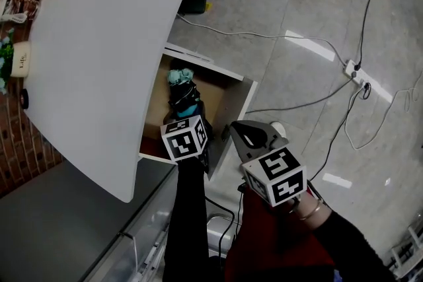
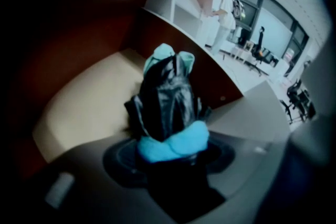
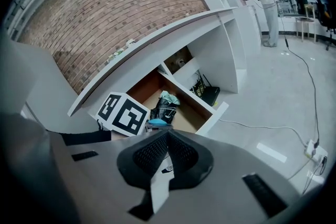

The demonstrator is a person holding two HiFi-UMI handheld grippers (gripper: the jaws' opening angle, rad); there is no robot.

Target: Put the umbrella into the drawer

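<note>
The right tongs (image 3: 168, 136) are nearest, held in front of the person's dark sleeve, their two dark pads pressed together with nothing between them. Left of them, the left tongs (image 2: 173, 161) point steeply down into the open drawer (image 1: 221, 99) and are clamped on the blue near end of the umbrella (image 2: 165, 102). The pads themselves are lost in dark blur in the left gripper view.

The folded black umbrella, pale teal at its far tip, reaches from the tongs over the drawer's tan bottom. Whether it touches the bottom cannot be told. In the head view the marker cube (image 1: 185, 137) covers the umbrella's near end, and the white bench (image 1: 99, 43) top overhangs and hides the drawer's left part. Cables (image 1: 317, 43) trail across the grey floor to the right.
</note>
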